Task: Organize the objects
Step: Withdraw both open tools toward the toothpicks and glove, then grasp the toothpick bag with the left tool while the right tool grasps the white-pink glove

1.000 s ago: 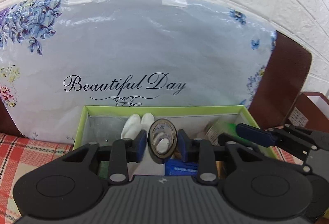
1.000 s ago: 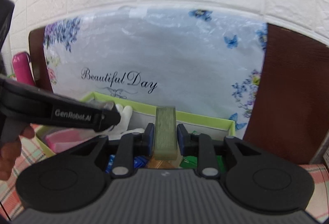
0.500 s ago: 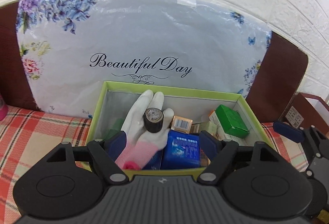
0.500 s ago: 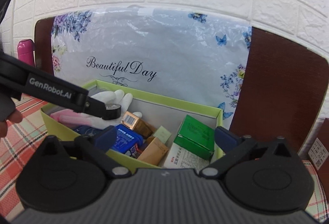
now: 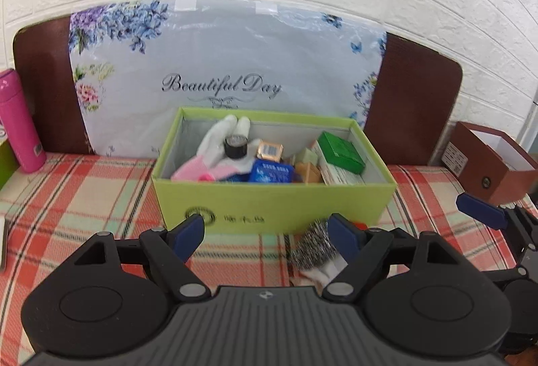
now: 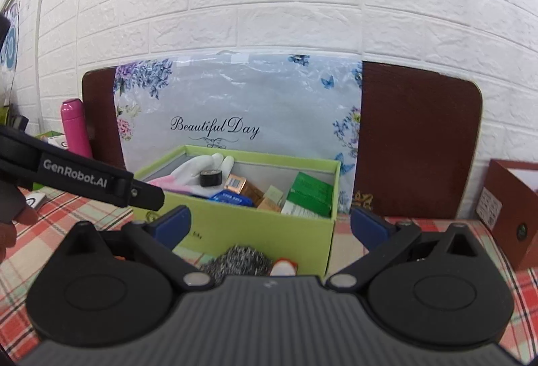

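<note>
Both hand-held grippers, left point(image 5: 265, 233) and right point(image 6: 270, 226), gape empty before cardboard box point(image 5: 269, 204).

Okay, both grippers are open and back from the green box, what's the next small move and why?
Probably lower the right gripper onto the steel wool scrubber: it lies on the cloth outside the green box, between that gripper's open fingers.

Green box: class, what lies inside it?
In the green box: a glove with a tape roll on top, a blue packet, a green carton. Anything underneath is hidden.
</note>
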`<state>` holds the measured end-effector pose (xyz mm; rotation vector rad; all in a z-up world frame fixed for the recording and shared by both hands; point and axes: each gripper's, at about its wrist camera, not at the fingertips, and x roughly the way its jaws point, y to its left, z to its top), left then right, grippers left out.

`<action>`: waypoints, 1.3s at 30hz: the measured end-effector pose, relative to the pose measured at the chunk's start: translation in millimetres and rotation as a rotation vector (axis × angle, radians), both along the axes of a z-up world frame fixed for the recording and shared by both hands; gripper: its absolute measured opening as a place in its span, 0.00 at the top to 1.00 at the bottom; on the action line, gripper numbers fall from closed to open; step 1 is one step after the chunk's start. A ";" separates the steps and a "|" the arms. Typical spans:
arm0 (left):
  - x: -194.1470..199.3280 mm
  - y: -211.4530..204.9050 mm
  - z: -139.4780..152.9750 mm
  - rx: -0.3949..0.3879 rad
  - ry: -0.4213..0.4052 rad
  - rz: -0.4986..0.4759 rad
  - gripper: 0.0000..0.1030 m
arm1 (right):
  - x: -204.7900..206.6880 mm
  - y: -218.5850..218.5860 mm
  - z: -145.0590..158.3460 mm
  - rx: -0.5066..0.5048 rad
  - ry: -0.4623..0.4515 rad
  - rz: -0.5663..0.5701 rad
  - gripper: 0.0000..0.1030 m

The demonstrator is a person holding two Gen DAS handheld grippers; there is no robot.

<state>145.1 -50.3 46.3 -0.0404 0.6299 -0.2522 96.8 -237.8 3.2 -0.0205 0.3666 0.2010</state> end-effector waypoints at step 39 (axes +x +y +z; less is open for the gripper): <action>-44.6 -4.7 -80.6 -0.023 0.142 -0.085 0.19 | -34.4 -22.4 -81.3 0.046 0.280 -0.053 0.82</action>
